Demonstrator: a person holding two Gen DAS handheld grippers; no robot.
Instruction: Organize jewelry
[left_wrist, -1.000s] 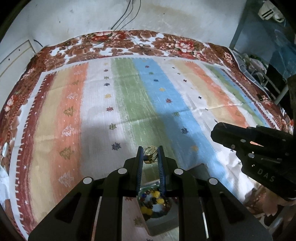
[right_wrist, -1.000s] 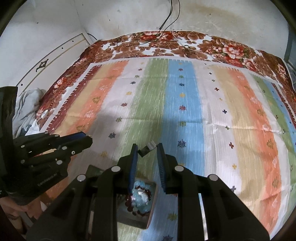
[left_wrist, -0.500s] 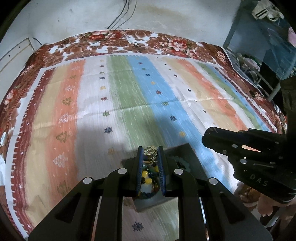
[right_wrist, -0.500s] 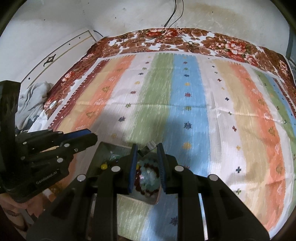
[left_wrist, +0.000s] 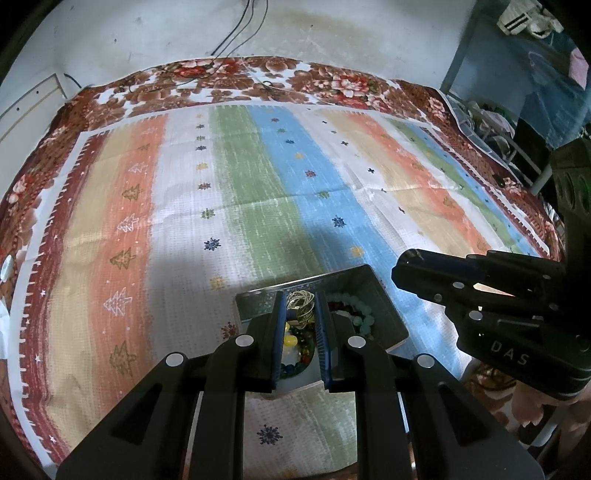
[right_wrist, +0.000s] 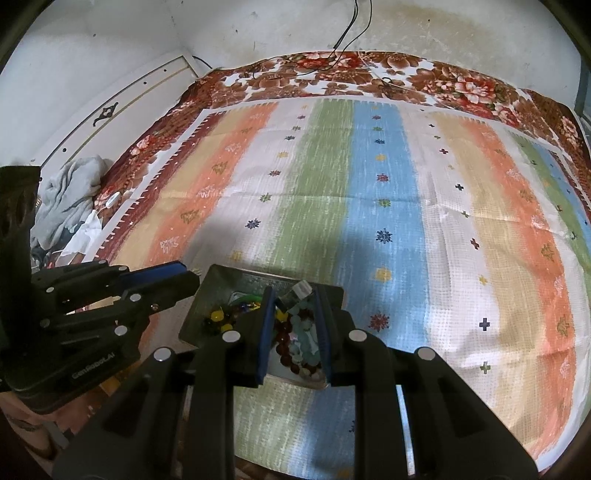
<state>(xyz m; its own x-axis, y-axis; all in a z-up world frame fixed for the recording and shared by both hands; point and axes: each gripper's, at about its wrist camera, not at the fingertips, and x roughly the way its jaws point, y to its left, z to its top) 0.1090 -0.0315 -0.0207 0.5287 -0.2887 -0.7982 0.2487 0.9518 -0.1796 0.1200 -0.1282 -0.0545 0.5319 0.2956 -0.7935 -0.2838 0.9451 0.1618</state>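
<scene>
While both tongs hang over the grey tray (left_wrist: 384, 306) of beads, the left gripper (left_wrist: 300, 308) pinches a gold ring (left_wrist: 301, 302) and the right gripper (right_wrist: 294, 299) pinches a small clear piece (right_wrist: 300, 288).

The striped cloth (left_wrist: 258, 192) runs in bands of orange, cream, white, green and blue, dotted with small stars, crosses and little trees, inside a dark red toothed edge. Under it lies a brown and red floral blanket (left_wrist: 332, 79). The tray (right_wrist: 207, 295) is dark grey, holding yellow, dark red and pale green beads (right_wrist: 303, 332) (some blue too). A gold ornament (left_wrist: 300, 306) sits between blue-lined black fingers (left_wrist: 277, 332)
</scene>
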